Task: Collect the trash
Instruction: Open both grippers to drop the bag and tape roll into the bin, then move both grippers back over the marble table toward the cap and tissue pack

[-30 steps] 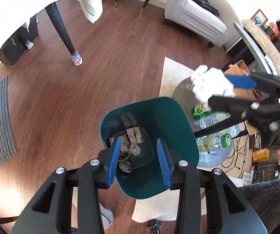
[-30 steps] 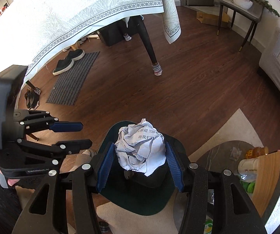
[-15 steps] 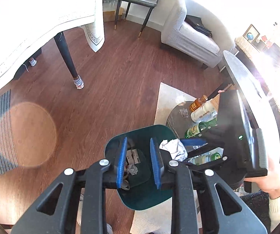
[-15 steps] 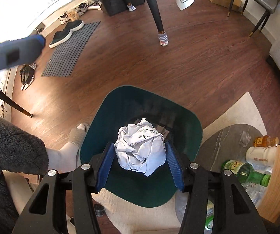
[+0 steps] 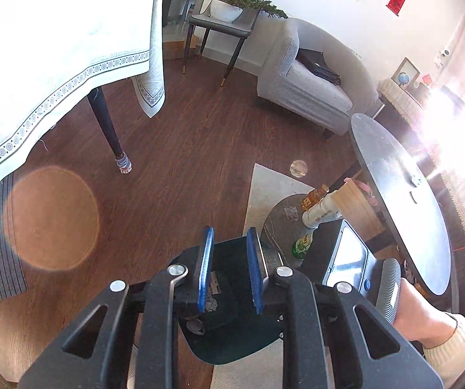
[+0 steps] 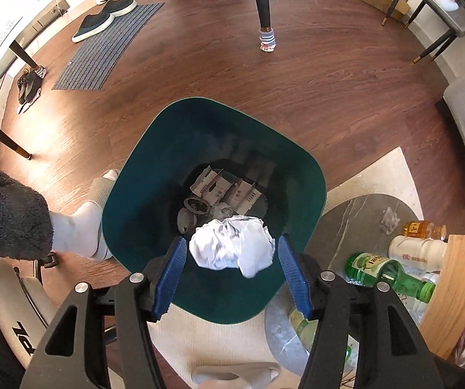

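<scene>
A dark green trash bin (image 6: pixel 154 149) stands on the wood floor, with cardboard bits and cups at its bottom. My right gripper (image 6: pixel 234 274) is open directly above it. A crumpled white paper ball (image 6: pixel 230 246) sits between the spread pads, free of both, over the bin's opening. My left gripper (image 5: pixel 227 269) is empty, its blue pads a narrow gap apart, above the same bin (image 5: pixel 232 347). The right gripper's body (image 5: pixel 345 262) and the hand holding it show in the left wrist view.
A low round marble table (image 6: pixel 355 210) holds bottles: green (image 6: pixel 391 272), orange (image 6: pixel 423 228), white (image 6: pixel 417 251). A cream rug (image 6: pixel 391 168) lies under it. A dining table with a white cloth (image 5: pixel 54 48), a sofa (image 5: pixel 303 84), a doormat (image 6: pixel 109 48) and my slippered foot (image 6: pixel 80 223) are around.
My right gripper opened and let go of the paper ball over the bin. My left gripper rose and tilted up, so the bin sits lower in its view.
</scene>
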`<state>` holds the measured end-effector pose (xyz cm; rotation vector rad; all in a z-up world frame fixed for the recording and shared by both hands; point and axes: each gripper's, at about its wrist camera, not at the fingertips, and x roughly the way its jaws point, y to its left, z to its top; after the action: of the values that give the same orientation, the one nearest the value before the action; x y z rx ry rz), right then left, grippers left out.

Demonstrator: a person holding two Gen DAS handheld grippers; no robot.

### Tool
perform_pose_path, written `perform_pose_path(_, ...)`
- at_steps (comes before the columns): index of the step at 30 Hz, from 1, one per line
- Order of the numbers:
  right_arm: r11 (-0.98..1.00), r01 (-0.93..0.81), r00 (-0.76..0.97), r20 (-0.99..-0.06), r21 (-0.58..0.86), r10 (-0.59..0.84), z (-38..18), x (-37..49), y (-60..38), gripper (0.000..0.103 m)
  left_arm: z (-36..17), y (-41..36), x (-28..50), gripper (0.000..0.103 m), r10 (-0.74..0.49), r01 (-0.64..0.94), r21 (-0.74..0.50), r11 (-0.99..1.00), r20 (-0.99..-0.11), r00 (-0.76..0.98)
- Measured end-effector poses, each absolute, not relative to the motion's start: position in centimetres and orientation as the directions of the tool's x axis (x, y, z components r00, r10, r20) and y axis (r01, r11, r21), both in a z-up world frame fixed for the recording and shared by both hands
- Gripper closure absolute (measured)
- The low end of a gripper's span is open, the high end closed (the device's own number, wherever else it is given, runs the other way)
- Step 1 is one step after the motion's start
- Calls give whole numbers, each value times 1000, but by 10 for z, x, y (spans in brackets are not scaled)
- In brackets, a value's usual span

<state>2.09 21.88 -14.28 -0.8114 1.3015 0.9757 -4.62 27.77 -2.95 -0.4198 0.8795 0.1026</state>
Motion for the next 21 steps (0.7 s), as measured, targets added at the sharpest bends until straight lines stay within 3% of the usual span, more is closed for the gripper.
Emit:
perform_pose_path(10, 386, -921, 14, -985, 54, 173, -116, 18, 201, 41, -16, 268, -33, 81, -86, -245, -328, 912, -739, 668)
perform_pose_path(21, 396, -912, 43, -937, 105, 347, -62, 15, 175, 45, 10, 243, -22, 81, -35, -217, -272, 938, -694, 719)
